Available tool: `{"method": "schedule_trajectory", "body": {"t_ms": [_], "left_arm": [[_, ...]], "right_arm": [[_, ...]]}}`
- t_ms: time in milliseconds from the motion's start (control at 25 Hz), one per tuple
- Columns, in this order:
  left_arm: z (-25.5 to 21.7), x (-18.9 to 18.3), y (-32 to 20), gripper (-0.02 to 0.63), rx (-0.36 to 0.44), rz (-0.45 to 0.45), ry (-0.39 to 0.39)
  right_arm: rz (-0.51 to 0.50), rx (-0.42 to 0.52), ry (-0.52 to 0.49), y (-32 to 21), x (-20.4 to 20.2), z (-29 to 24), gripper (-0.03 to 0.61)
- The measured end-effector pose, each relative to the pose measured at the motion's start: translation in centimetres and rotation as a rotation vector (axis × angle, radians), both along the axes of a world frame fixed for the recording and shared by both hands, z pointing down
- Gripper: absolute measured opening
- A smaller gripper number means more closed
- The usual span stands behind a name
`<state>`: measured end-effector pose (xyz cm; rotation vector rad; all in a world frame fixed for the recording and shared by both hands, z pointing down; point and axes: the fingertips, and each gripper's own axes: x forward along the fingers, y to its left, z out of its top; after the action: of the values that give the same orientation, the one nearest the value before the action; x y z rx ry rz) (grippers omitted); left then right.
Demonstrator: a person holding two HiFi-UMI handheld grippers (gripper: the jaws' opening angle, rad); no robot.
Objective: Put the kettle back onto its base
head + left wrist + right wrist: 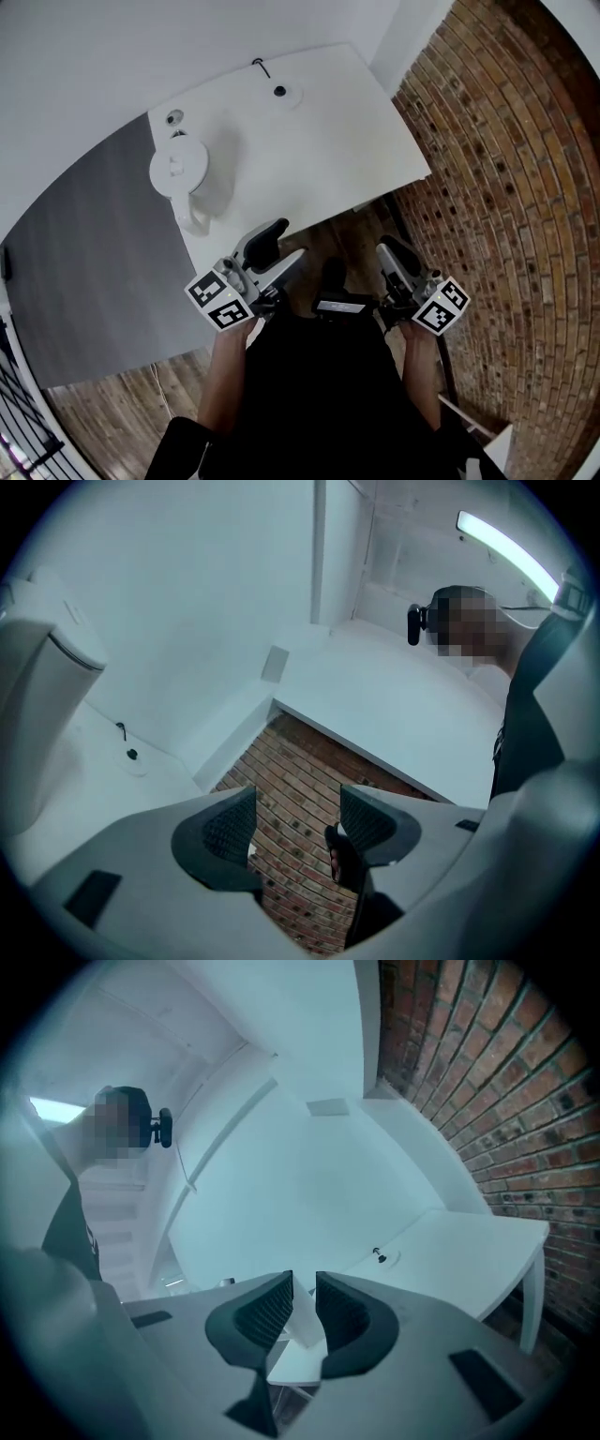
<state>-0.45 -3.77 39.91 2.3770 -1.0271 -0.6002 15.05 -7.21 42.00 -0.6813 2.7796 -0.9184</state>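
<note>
The white kettle (178,169) stands near the left edge of the white table (337,141), handle toward me; its side fills the left edge of the left gripper view (37,696). Its round white base (281,92) with a dark centre lies further back on the table, apart from the kettle, and shows small in both gripper views (133,755) (380,1257). My left gripper (267,246) (295,808) is open and empty, off the table's near edge. The right gripper (398,258) (303,1293) is held over the floor, jaws closed to a narrow slit with nothing between them.
A brick wall (506,141) runs along the right side, close to the table's right edge. Wooden floor (309,239) lies below the grippers. A grey surface (84,244) adjoins the table on the left. A small dark round fitting (173,119) sits behind the kettle.
</note>
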Motion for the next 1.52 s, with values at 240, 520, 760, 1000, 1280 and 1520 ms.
{"method": "schedule_trajectory", "body": {"t_ms": [240, 520, 760, 1000, 1280, 1520], "left_arm": [[0.1, -0.4, -3.5, 0.281, -0.035, -0.164, -0.054], [0.8, 1.0, -7.2, 0.281, -0.103, -0.328, -0.084], [1.4, 0.8, -6.6, 0.282, -0.172, -0.445, -0.122], [1.3, -1.0, -6.4, 0.282, -0.169, -0.515, -0.141], [1.6, -4.4, -5.6, 0.282, -0.160, -0.603, -0.168], [3.1, -9.6, -2.7, 0.282, -0.203, -0.787, -0.144]], "right_arm": [[-0.165, 0.003, -0.047, -6.4, -1.4, 0.3, 0.077], [-0.306, 0.003, -0.063, -12.0, 0.0, 0.5, 0.077], [-0.407, -0.051, -0.091, -13.5, -0.6, 2.1, 0.078], [-0.481, -0.043, -0.102, -13.6, -3.3, 1.7, 0.077], [-0.521, -0.007, -0.079, -13.7, -6.1, 0.6, 0.077], [-0.538, -0.006, -0.055, -13.3, -8.3, 0.3, 0.078]]}}
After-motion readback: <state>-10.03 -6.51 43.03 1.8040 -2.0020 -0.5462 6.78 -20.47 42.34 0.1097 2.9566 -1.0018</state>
